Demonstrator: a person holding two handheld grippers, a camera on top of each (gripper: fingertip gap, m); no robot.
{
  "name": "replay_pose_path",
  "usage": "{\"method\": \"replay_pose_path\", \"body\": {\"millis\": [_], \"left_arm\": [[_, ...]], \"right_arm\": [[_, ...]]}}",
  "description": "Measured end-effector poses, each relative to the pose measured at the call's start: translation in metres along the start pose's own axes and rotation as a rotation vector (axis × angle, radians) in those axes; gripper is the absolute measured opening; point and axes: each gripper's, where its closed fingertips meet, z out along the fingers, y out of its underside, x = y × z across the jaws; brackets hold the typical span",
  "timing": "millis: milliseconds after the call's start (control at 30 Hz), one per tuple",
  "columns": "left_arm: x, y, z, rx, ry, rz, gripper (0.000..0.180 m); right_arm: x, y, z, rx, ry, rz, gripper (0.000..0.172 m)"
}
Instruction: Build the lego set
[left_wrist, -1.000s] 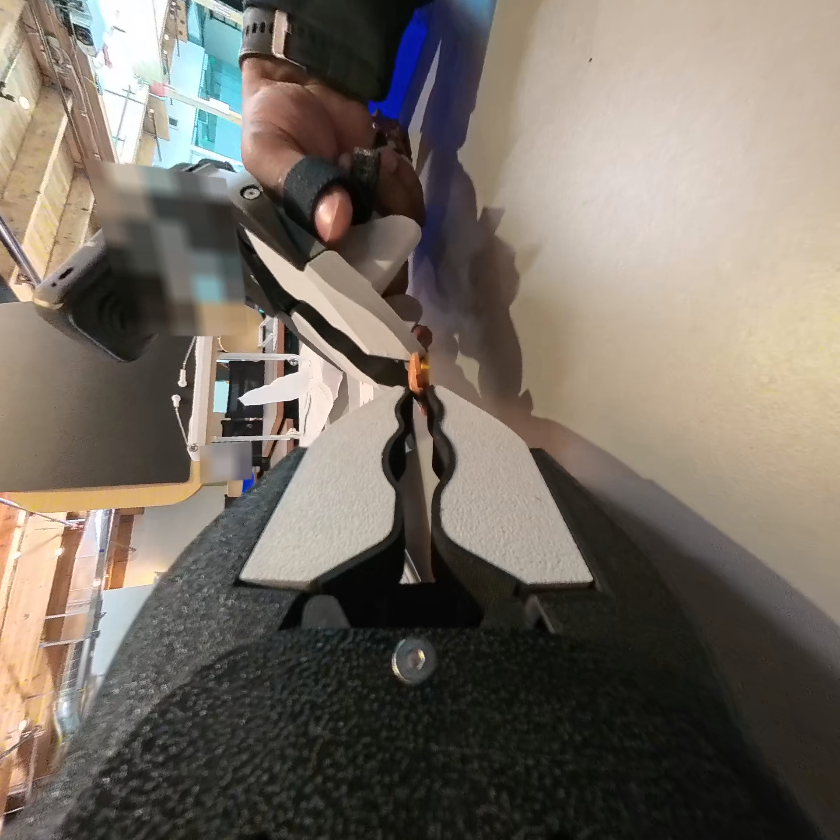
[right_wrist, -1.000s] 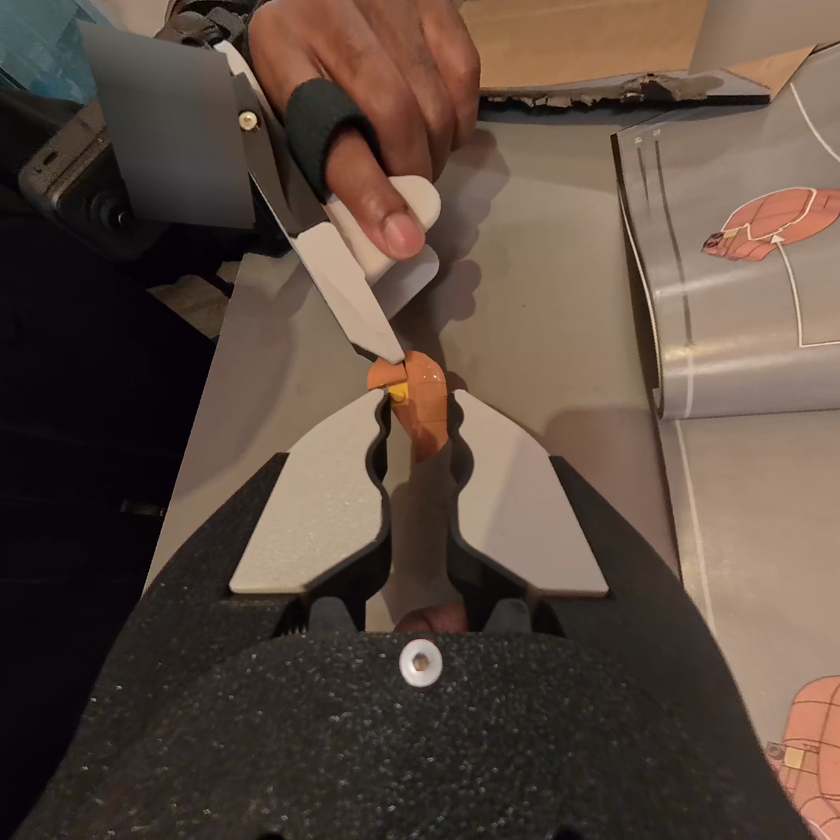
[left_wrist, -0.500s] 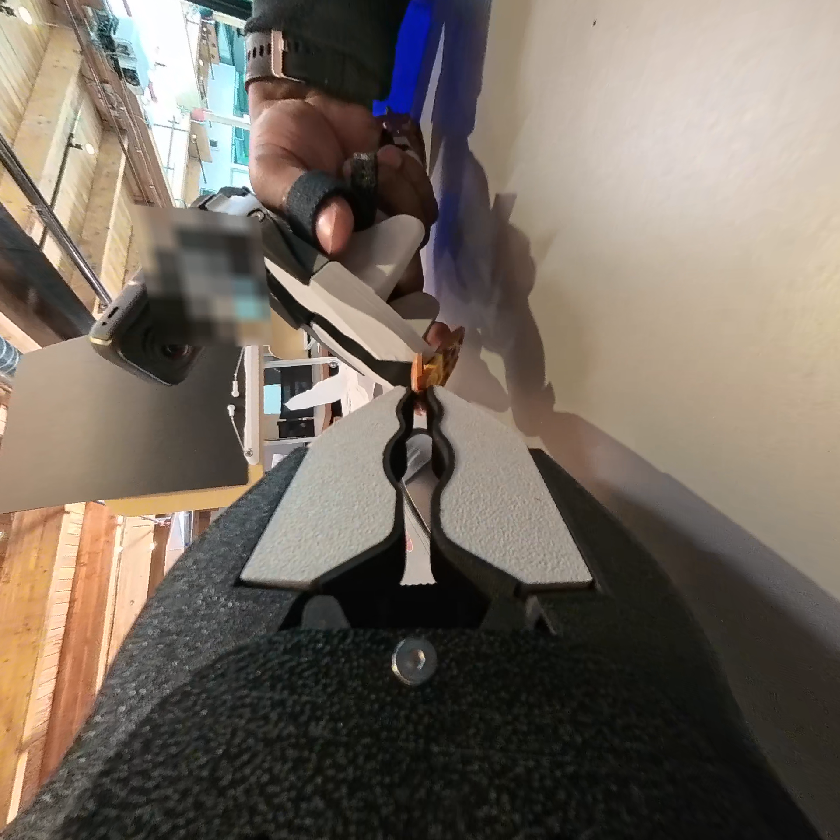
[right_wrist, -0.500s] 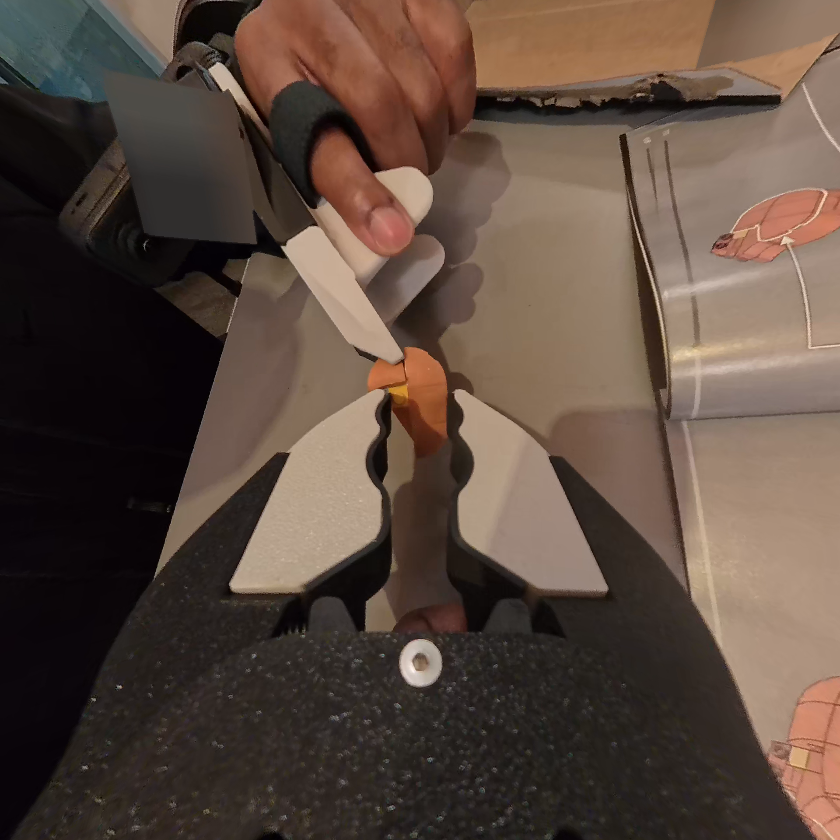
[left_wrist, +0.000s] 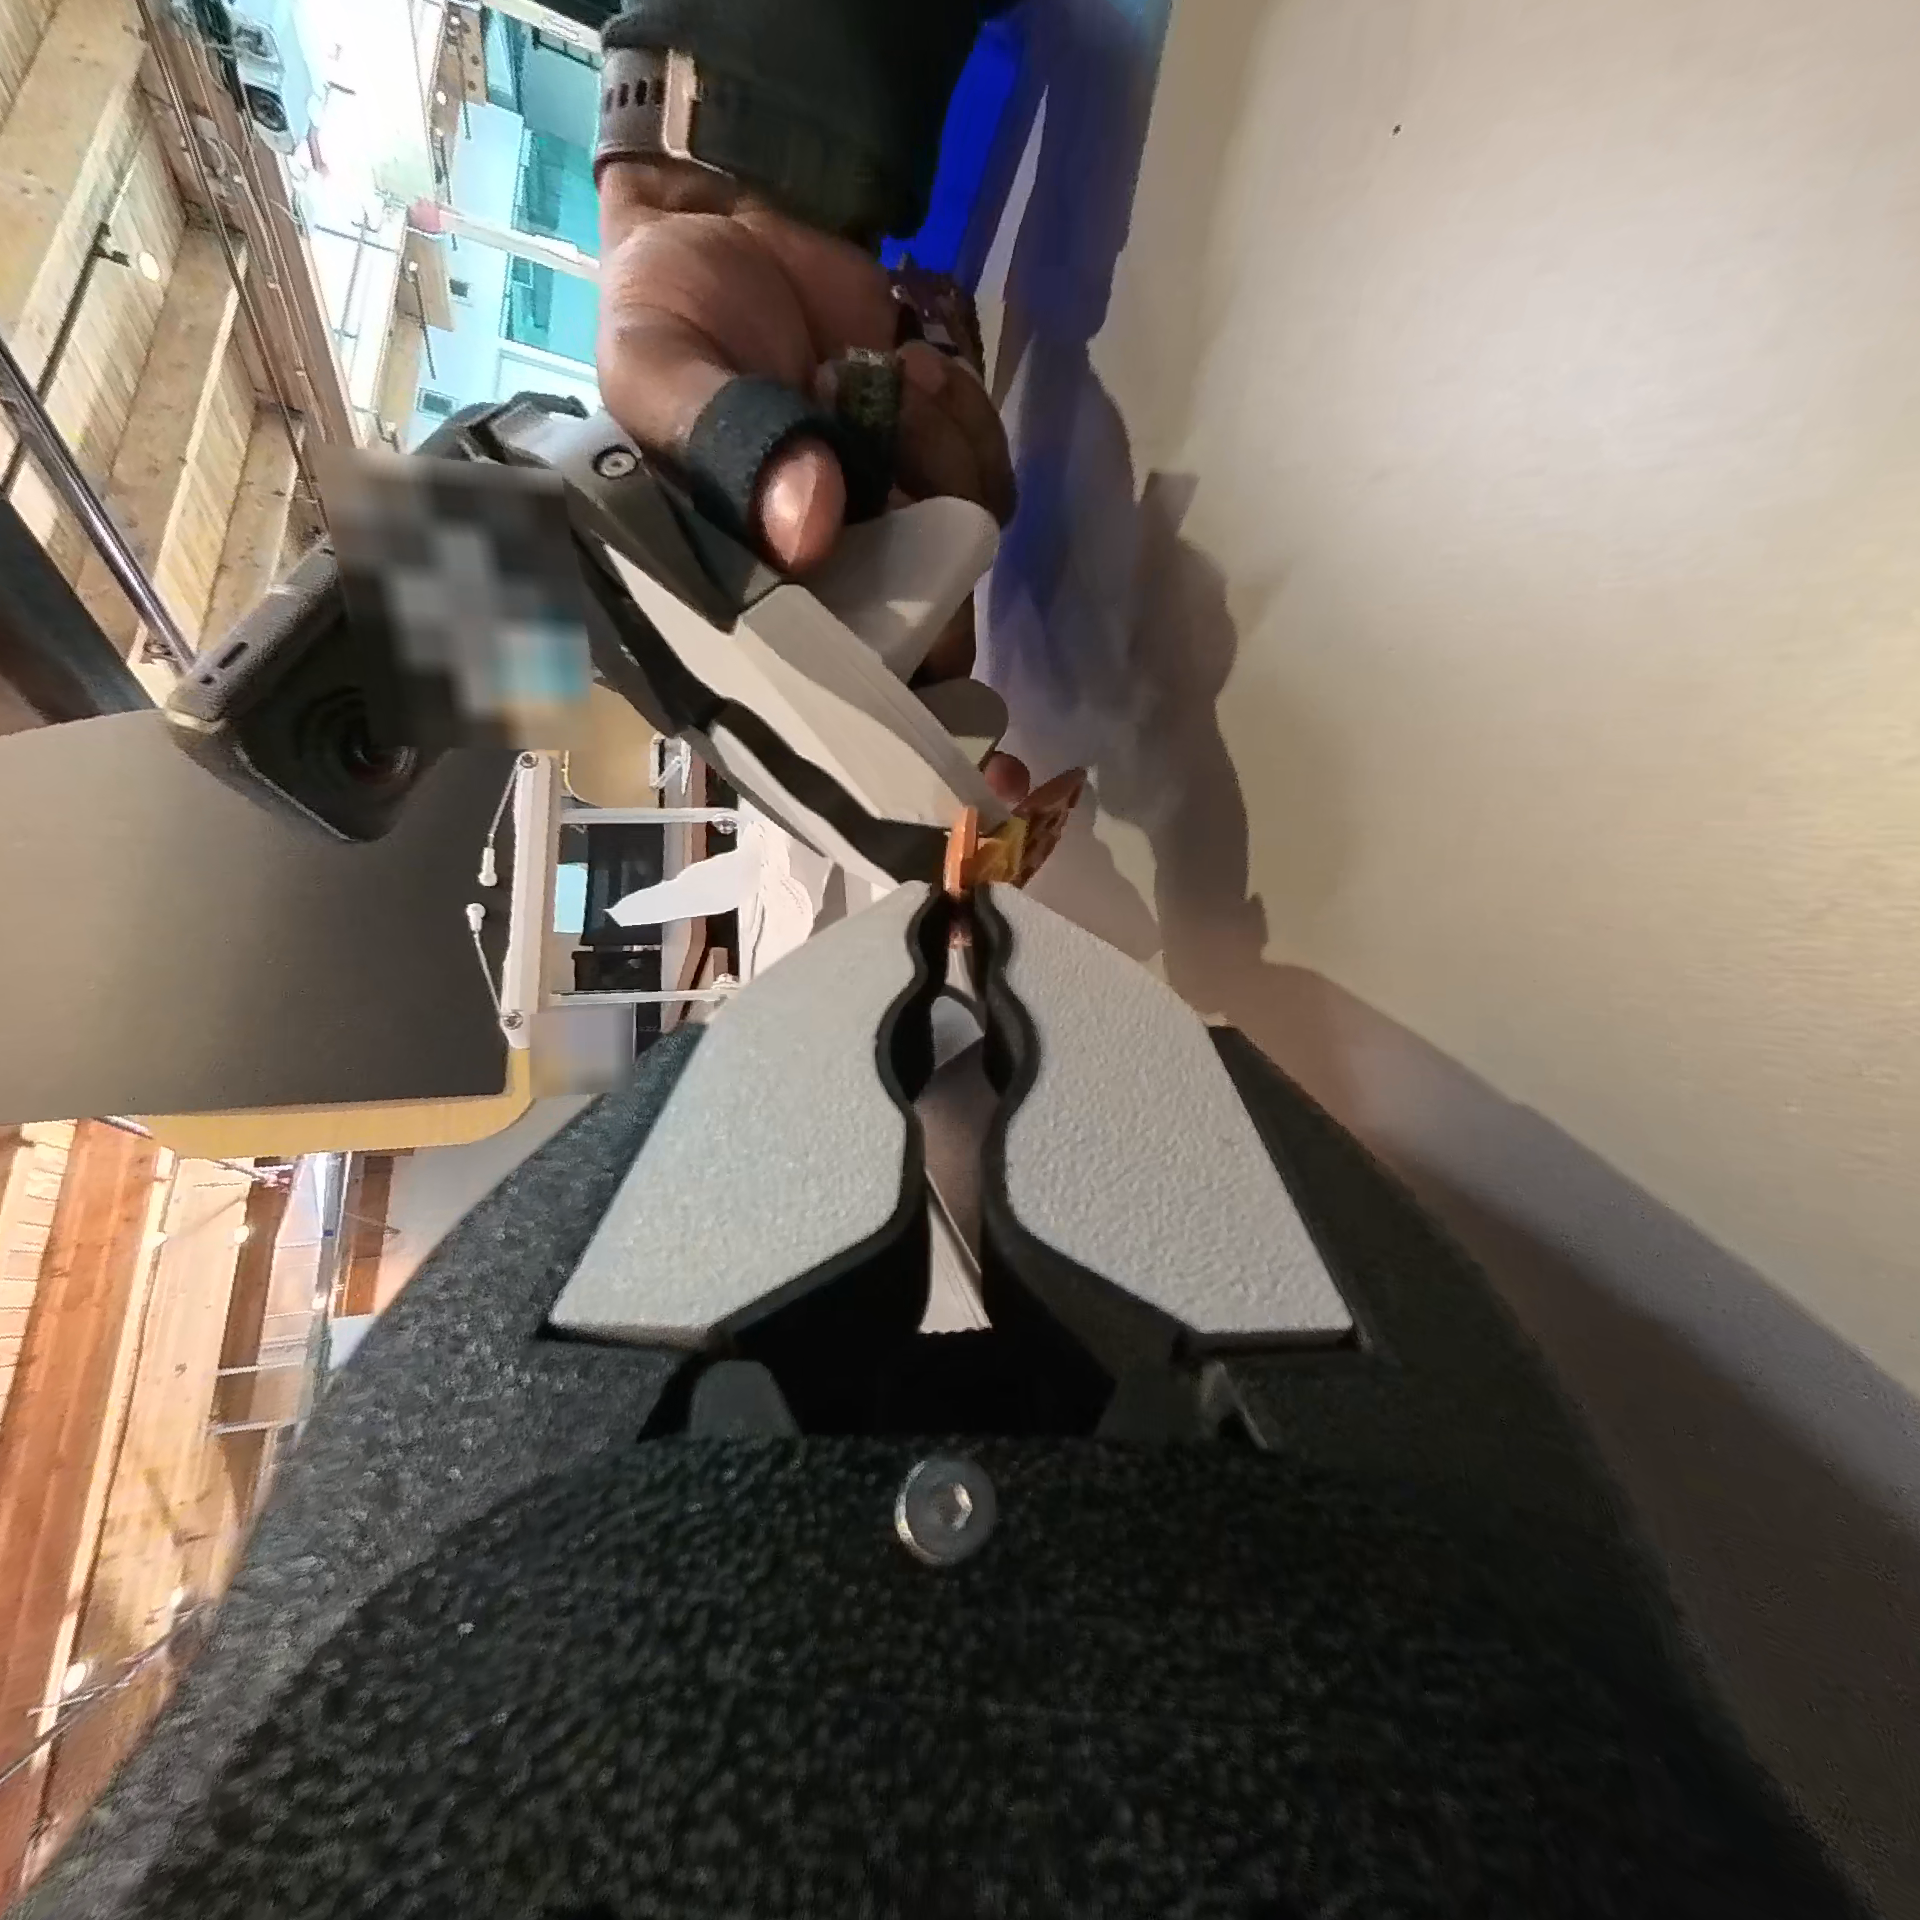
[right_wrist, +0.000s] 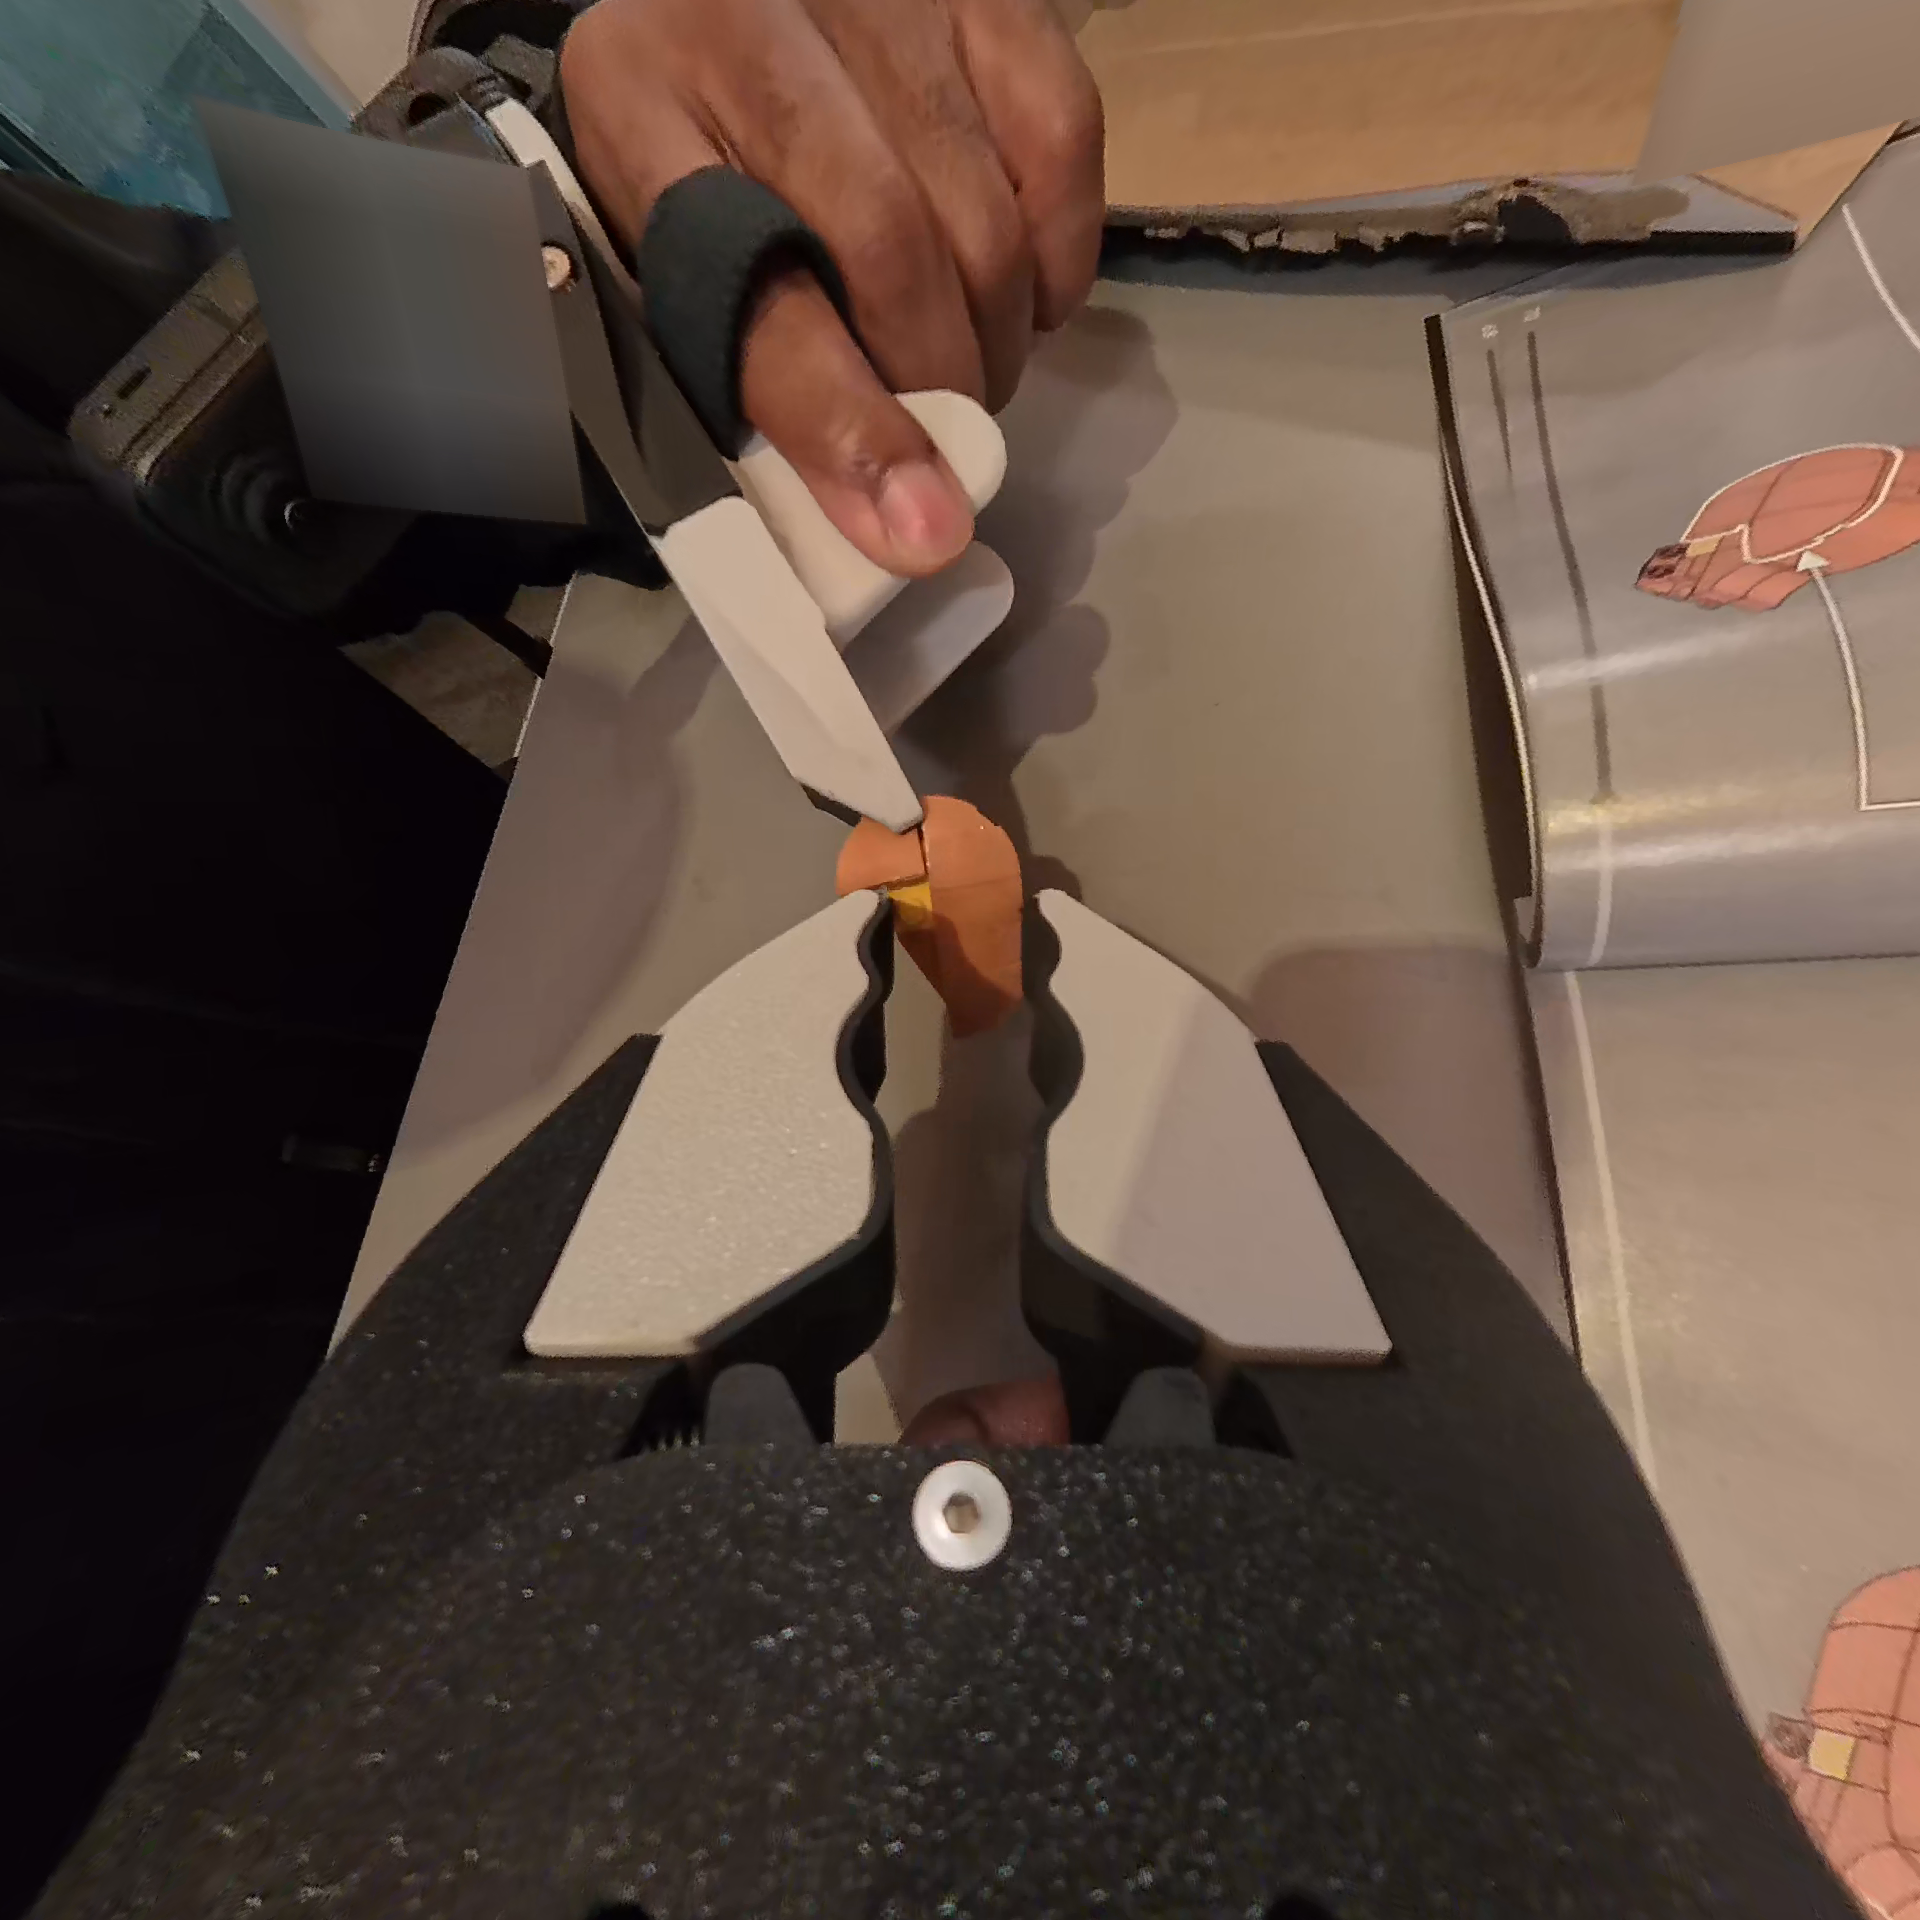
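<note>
Currently both grippers are clamped and meeting tip to tip, above the tabletop (right_wrist: 1247, 675) near its left edge; nothing held rests on it.

Right gripper (right_wrist: 961, 920): jaws part-way apart, closed on the model (right_wrist: 977, 935), a small orange-brown curved brick build with a yellow bit on its left side; right pad presses its flank, left tip bears on the yellow bit; the model's rounded end sticks out past the tips.

Left gripper (left_wrist: 961, 904): jaws nearly together, pinching a thin orange plate (right_wrist: 868, 868) by its edge; from the right wrist view it comes in from the upper left, with its hand (right_wrist: 831, 208) on the trigger; the plate sits flush against the model's left side, just above the yellow bit, with a thin seam showing between them; can't tell if it's seated.

Booklet (right_wrist: 1662, 675) lies open along the right edge of the tabletop, well apart from the tips.

Versus a second ago: both grips the same, plate and model in contact the same way; the left wrist view's background has swung, so that gripper has tilted a little; the model's dark underside now shows past the left tips, where only the plate showed before; the hand sits slightly nearer the model in the right wrist view.
</note>
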Motion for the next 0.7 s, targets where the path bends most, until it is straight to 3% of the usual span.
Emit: {"method": "replay_pose_path", "body": {"millis": [400,700], "left_arm": [[0.005,0.003,0.004,-0.003,0.034,-0.067,0.004],[0.002,0.025,-0.004,-0.025,0.057,-0.195,0.004]], "right_arm": [[0.005,0.004,0.002,-0.008,0.023,0.006,0.017],[0.014,0.013,0.009,-0.081,0.190,-0.138,0.021]]}}
